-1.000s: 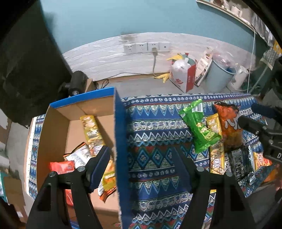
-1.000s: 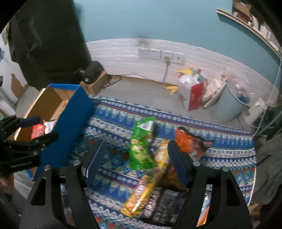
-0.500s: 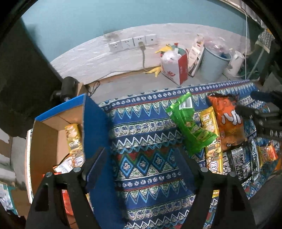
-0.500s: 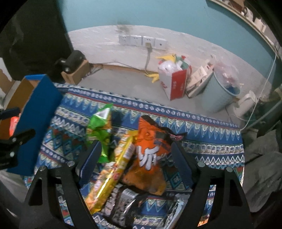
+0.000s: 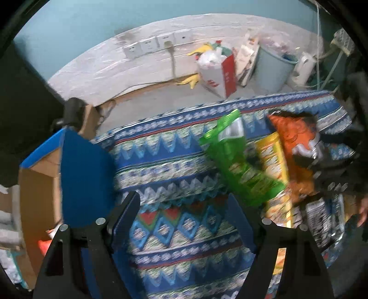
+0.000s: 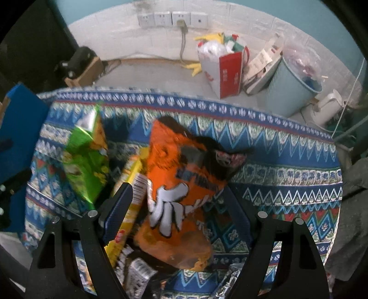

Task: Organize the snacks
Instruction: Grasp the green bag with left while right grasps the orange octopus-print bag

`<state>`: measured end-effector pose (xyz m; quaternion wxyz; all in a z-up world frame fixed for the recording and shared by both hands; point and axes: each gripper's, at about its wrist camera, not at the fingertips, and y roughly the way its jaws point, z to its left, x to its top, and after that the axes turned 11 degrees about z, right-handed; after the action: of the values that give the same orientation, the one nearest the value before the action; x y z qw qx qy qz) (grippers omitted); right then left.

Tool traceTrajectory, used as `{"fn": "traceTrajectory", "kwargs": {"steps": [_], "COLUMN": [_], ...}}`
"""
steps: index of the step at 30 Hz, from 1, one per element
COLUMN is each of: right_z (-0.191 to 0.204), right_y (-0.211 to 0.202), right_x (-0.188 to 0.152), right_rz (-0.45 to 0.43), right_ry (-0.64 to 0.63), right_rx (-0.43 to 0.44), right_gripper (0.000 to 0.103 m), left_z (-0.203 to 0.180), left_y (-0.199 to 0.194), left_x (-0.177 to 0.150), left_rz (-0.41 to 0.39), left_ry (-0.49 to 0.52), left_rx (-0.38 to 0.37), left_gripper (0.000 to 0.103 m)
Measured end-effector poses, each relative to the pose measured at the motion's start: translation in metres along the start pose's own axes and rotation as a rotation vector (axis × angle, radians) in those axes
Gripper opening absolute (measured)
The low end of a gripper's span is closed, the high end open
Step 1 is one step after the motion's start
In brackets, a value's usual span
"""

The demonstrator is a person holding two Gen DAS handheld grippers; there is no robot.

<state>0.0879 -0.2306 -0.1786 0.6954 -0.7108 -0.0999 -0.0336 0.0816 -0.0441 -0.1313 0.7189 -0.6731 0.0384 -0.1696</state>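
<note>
The right tool hangs spread wide over the snack pile on the bench, which is draped in a blue patterned cloth; its two fingers stand either side of the orange chip bag with nothing clamped between them (whether either pad touches the bag cannot be told through the blur). The orange chip bag lies on the cloth with its dark crumpled top toward the far edge, overlapping a long yellow snack pack just to its left, and a green snack bag lies beside that, farther left. Dark and silvery packets sit at the near end of the pile, partly hidden by the tool's frame. The left tool is likewise spread apart and holds nothing, hovering over bare cloth between the pile and the cardboard box, whose blue flap stands upright just left of the left finger. In the left wrist view the green snack bag lies to the right of that tool, and a red packet shows low inside the box. Beyond the bench, on the floor, stand a red-and-white paper bag and a pale blue bin below a row of wall sockets.
</note>
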Motion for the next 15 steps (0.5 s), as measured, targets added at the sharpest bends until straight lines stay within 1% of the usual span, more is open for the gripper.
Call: {"fn": "traceTrajectory", "kwargs": {"steps": [3, 5, 6, 7, 9, 10, 12, 15], "right_z": [-0.002, -0.003, -0.004, -0.005, -0.006, -0.007, -0.009, -0.014], "right_y": [0.015, 0.022, 0.024, 0.029, 0.035, 0.037, 0.038, 0.031], "right_x": [-0.002, -0.003, -0.003, -0.004, -0.004, -0.005, -0.007, -0.009], "right_rz": [0.041, 0.058, 0.066, 0.078, 0.100, 0.109, 0.098, 0.066], "right_ry": [-0.016, -0.033, -0.039, -0.045, -0.049, -0.048, -0.048, -0.037], "right_rx": [-0.011, -0.024, -0.028, -0.023, -0.001, 0.003, -0.012, -0.024], "right_gripper": [0.080, 0.078, 0.072, 0.068, 0.048, 0.046, 0.042, 0.040], "left_z": [-0.008, -0.012, -0.014, -0.016, -0.017, -0.017, -0.020, -0.024], "left_y": [0.007, 0.013, 0.016, 0.020, 0.026, 0.028, 0.036, 0.050], "left_x": [0.012, 0.020, 0.024, 0.029, 0.036, 0.039, 0.045, 0.050], "left_rz": [0.006, 0.017, 0.025, 0.037, 0.045, 0.044, 0.057, 0.096], "left_ry": [-0.008, -0.026, -0.037, -0.054, -0.083, -0.096, -0.112, -0.128], "left_rx": [-0.034, -0.070, -0.085, -0.102, -0.135, -0.164, -0.195, -0.184], "left_gripper": [0.080, 0.080, 0.080, 0.080, 0.080, 0.081, 0.081, 0.081]}}
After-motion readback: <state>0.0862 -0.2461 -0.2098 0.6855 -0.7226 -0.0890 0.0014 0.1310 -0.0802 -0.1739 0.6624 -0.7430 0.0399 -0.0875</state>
